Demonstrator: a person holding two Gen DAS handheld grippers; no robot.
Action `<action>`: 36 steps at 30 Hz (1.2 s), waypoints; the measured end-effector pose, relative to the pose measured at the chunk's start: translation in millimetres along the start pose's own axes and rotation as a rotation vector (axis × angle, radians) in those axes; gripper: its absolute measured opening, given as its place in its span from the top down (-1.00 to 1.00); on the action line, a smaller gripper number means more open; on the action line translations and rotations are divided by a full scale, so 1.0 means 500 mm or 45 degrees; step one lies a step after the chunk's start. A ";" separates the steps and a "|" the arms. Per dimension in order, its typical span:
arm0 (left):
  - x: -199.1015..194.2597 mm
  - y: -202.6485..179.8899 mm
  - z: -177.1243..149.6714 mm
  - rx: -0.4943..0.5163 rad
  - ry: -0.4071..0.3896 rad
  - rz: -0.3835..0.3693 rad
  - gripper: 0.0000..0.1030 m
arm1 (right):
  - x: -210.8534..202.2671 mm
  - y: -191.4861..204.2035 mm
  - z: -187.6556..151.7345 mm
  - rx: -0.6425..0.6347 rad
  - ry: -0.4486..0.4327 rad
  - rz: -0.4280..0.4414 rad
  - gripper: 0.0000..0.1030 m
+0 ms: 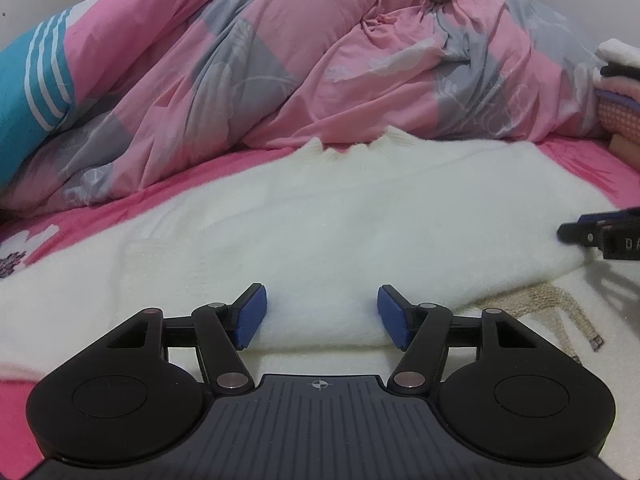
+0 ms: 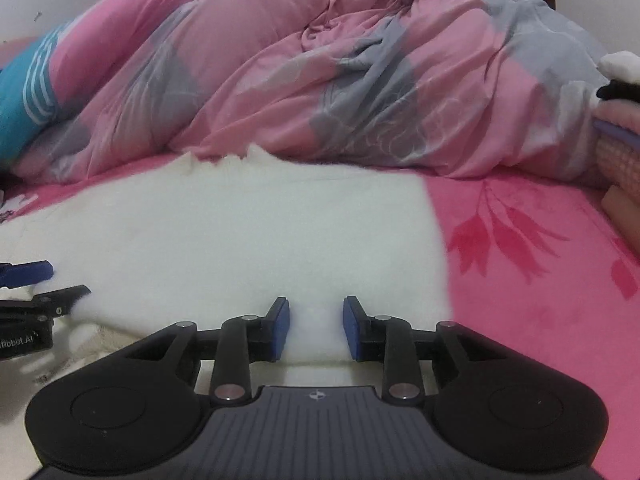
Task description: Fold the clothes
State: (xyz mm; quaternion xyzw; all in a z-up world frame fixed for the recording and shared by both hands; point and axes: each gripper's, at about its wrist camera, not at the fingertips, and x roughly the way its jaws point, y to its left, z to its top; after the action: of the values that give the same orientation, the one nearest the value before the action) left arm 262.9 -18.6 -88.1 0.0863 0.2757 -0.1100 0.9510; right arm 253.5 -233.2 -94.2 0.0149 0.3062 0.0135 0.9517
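A white fuzzy sweater point(image 1: 340, 216) lies flat on the pink bed sheet point(image 2: 540, 280), with its ribbed collar point(image 1: 356, 146) at the far end. My left gripper point(image 1: 322, 316) is open, and the sweater's near folded edge lies between its blue pads point(image 1: 252, 314). My right gripper point(image 2: 316, 328) is partly open around the same near edge further right, with white fabric point(image 2: 240, 248) filling the gap. Each gripper shows at the edge of the other's view: the right gripper point(image 1: 588, 232) and the left gripper point(image 2: 44, 284).
A crumpled pink and grey quilt point(image 1: 320, 60) is piled behind the sweater. A teal striped pillow point(image 1: 36, 80) lies far left, and a stack of folded clothes point(image 1: 620, 80) sits far right. Beige netting with a small tag point(image 1: 556, 304) lies under the sweater's near right corner.
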 end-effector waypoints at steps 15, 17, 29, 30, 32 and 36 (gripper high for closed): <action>-0.029 -0.014 0.119 -0.009 -0.160 -0.055 -0.22 | 0.003 -0.002 -0.001 0.020 -0.024 0.018 0.38; 0.025 -0.022 0.113 0.003 -0.091 -0.034 -0.22 | 0.003 -0.004 -0.001 0.024 -0.026 0.022 0.38; 0.086 0.006 0.054 -0.066 0.029 -0.006 -0.31 | -0.013 -0.045 0.019 0.181 -0.015 0.125 0.39; 0.087 0.004 0.053 -0.065 0.027 -0.006 -0.31 | -0.020 -0.049 0.033 0.185 -0.028 0.121 0.38; 0.092 0.005 0.055 -0.070 0.025 -0.011 -0.31 | -0.029 -0.049 0.067 0.152 -0.066 0.097 0.38; 0.093 0.006 0.055 -0.081 0.020 -0.018 -0.31 | 0.010 -0.043 0.142 0.121 -0.076 0.076 0.38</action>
State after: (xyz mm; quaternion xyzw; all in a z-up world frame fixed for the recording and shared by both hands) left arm 315.7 -29.2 -90.2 0.0549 0.2870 -0.1071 0.9503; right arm 299.2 -256.0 -40.4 0.0698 0.2773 0.0269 0.9579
